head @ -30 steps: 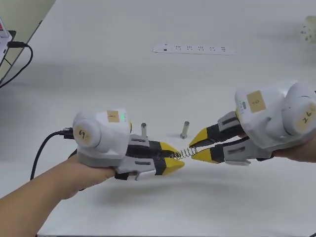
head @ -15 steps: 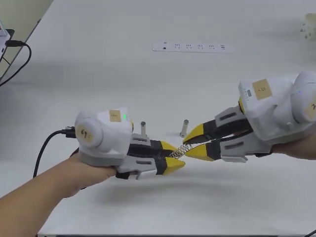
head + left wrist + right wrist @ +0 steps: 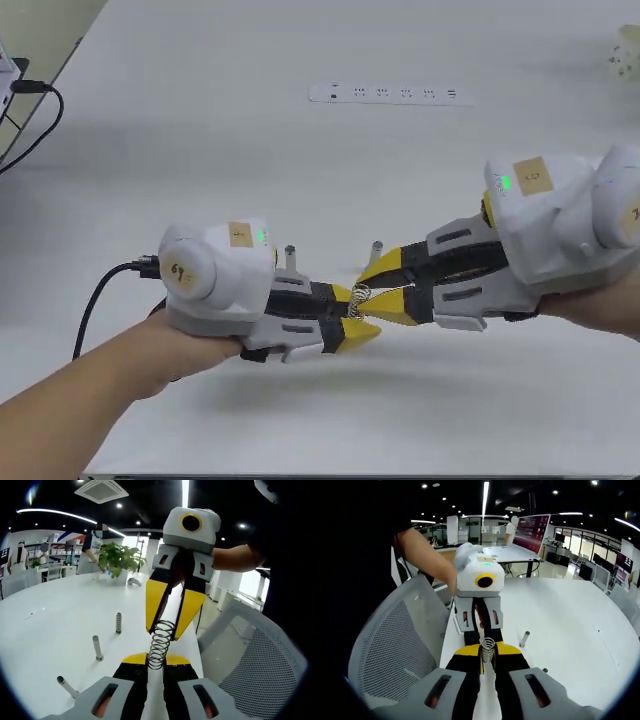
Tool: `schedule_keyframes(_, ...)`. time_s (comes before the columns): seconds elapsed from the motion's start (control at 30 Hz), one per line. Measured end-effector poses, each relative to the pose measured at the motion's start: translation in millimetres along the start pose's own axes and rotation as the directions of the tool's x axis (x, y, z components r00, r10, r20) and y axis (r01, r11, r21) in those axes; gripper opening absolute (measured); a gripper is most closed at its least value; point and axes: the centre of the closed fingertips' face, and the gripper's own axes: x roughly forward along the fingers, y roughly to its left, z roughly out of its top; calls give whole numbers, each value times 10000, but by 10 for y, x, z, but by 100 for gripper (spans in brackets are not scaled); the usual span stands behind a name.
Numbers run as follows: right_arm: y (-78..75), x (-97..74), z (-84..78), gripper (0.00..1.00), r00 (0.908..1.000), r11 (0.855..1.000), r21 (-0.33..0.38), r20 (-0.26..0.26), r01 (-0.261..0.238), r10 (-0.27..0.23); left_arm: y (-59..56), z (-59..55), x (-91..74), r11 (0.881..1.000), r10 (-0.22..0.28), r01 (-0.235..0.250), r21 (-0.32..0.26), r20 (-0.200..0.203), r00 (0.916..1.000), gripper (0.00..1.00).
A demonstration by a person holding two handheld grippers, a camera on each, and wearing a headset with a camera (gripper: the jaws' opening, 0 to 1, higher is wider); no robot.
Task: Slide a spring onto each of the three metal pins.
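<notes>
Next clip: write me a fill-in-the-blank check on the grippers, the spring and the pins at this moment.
1. The left gripper and the right gripper each grip one end of the same ____.
2. In the left gripper view, ____ metal pins stand on the table.
3. The jaw tips of both grippers are coloured ____.
Missing words: spring; three; yellow.
</notes>
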Motion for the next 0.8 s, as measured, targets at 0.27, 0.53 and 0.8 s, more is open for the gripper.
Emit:
schedule_keyframes(0.27, 18, 18, -3, 8, 9999, 9998, 185, 95, 67, -69, -18, -17, 27, 9998, -44, 47, 197, -147, 9999, 2)
schedule_keyframes(0.53, 0, 62, 6, 8, 9996, 9979, 633, 227, 136, -150, -36, -39, 15, 9998, -43, 48, 215, -226, 9997, 2)
schedule_keyframes(0.8, -4, 63, 15, 7, 9994, 9983, 559, 313, 144, -161, -29, -32, 13, 9997, -3, 8, 236, -229, 9997, 2)
